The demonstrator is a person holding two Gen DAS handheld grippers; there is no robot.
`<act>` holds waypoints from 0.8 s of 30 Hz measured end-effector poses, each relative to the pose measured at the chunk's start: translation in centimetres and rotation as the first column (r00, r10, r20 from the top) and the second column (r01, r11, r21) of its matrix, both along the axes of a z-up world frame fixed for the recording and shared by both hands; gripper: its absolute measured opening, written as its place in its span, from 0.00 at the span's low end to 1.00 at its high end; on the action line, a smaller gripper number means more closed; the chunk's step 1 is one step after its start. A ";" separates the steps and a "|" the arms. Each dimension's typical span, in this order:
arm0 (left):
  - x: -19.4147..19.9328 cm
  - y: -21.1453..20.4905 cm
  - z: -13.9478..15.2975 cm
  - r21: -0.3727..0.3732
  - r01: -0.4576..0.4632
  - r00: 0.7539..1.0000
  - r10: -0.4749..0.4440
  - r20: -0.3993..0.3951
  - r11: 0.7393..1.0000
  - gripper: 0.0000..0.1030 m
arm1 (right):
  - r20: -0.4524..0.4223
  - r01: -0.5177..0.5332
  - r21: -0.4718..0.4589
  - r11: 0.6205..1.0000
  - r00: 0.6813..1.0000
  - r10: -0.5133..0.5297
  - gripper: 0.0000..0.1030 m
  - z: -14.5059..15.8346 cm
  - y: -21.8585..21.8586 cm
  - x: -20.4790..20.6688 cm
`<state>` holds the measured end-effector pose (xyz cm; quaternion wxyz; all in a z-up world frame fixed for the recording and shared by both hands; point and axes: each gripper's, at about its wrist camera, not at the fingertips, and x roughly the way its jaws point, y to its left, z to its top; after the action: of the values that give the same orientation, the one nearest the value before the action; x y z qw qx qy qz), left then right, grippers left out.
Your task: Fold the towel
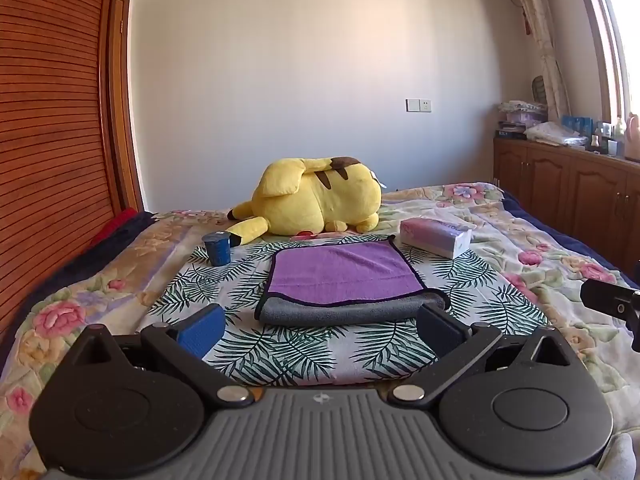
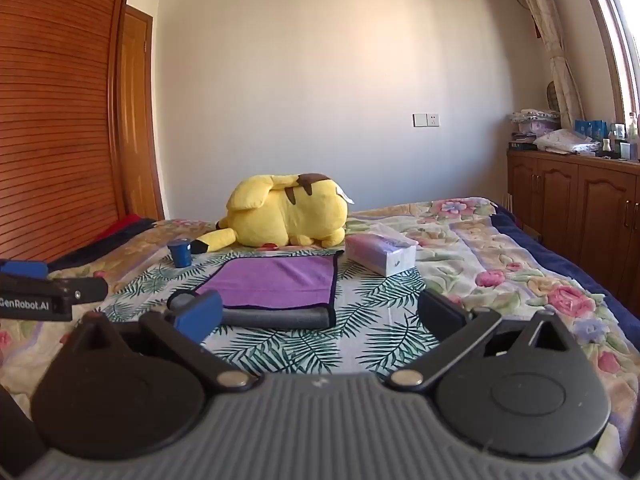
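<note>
Far left: a slatted wooden wardrobe (image 1: 48, 140) stands against the bed (image 1: 520, 236), with a wooden door (image 2: 136, 120) beyond it. The bed carries a floral quilt (image 2: 520, 248); over its middle lies a palm-leaf print cloth (image 1: 280, 344). On that cloth, left, a small dark blue cup (image 1: 218, 248) stands upright. Behind it a yellow Pikachu plush (image 1: 316, 200) lies on its side, tail tip just beside the cup. Centre: the towel (image 1: 340, 276), purple face up with dark edging, folded over so its grey underside shows as a rolled front edge. It lies flat on the leaf cloth, touched by neither claw. To its right, a tissue pack (image 1: 436, 236) rests on the quilt's edge. The back wall is plain white with a socket plate (image 1: 418, 105). Right: a wooden cabinet (image 2: 572, 196) under a curtained window, its top cluttered.

Left claw (image 1: 320, 328): spread wide, holding nothing, just short of the towel's front edge. Right claw (image 2: 320, 316): spread wide, holding nothing, toward the towel's right front corner.
</note>
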<state>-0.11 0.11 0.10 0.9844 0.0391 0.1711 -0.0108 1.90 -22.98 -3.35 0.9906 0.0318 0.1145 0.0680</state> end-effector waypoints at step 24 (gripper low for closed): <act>-0.2 0.2 -0.1 0.016 -0.001 1.000 0.001 -0.004 1.000 0.84 | 0.005 0.000 0.007 1.000 1.000 0.000 1.00 0.1 -0.1 0.0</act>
<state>-0.31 0.29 0.01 0.9837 0.0467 0.1732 -0.0090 1.88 -23.07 -3.26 0.9908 0.0350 0.1117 0.0684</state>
